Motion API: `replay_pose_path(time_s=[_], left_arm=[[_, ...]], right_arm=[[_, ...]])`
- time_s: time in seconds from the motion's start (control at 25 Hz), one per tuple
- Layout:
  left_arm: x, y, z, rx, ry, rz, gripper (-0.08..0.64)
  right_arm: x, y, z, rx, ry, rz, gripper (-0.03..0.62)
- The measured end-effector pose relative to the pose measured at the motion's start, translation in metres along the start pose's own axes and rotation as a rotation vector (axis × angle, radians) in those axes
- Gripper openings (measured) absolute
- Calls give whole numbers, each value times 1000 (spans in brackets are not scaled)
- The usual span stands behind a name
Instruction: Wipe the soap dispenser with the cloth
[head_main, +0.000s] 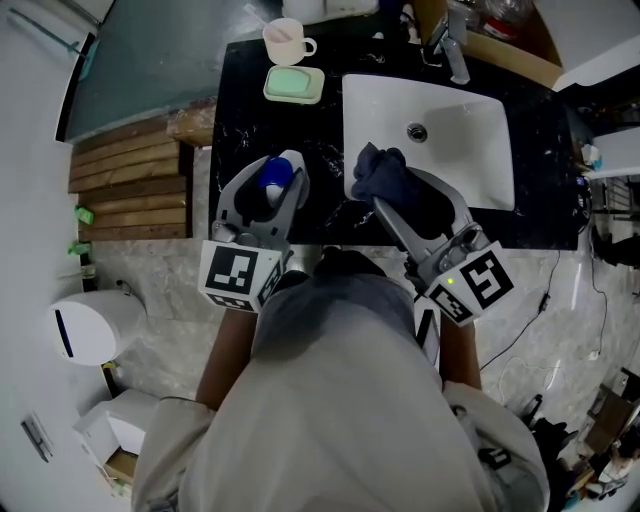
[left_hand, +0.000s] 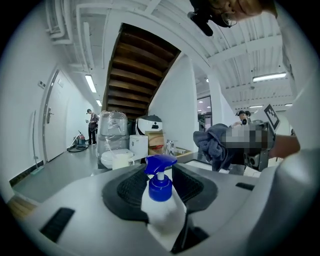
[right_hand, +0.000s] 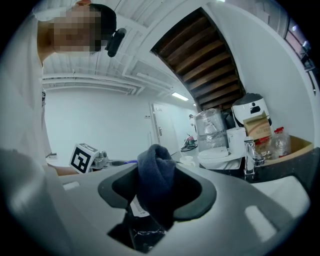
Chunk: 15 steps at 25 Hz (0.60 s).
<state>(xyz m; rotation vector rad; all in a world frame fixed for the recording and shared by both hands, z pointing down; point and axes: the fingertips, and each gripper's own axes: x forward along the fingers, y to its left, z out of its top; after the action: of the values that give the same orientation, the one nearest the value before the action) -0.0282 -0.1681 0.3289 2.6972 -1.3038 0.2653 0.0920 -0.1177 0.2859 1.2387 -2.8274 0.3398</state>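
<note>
Seen from above, you stand at a black table (head_main: 240, 110) with a white sink (head_main: 470, 150) set into it. Your left gripper (head_main: 266, 172) reaches over the table just left of the sink. Its fingers (left_hand: 130, 189) stand apart, one on each side of the dispenser (left_hand: 162, 202), a white bottle with a blue pump top, upright between them. No view shows the pads pressing on it, so I judge it bracketed, not gripped. Your right gripper (head_main: 400, 190) is over the sink's near left corner. Its fingers (right_hand: 192, 192) are closed on the cloth (right_hand: 156, 177), a dark blue wad that sticks up past the fingertips.

What could go wrong:
- **Wiping too soon:** if the cloth meets the bottle before the left fingers close, the push could tip it or slide it out from between them.
- **Closing off-centre:** one pad may reach the bottle first and knock it sideways.
- **Too much pressure:** squeezing hard, or rubbing down on the blue pump, could press soap out.
- **Bunched cloth:** only a small part of it would touch the bottle, and a loose fold could snag the nozzle.
- **Close quarters:** the two grippers are near each other, so their fingers could collide as you wipe.
</note>
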Motion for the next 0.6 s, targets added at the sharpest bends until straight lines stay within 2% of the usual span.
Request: replay_pose_path(time_s=[0.28, 0.6], left_arm=[[8, 5, 4, -8, -19, 44, 141], [0, 15, 5, -50, -47, 93, 141]], right_arm=[[4, -13, 3, 10, -17, 34, 179], [4, -11, -2, 46, -19, 74, 179]])
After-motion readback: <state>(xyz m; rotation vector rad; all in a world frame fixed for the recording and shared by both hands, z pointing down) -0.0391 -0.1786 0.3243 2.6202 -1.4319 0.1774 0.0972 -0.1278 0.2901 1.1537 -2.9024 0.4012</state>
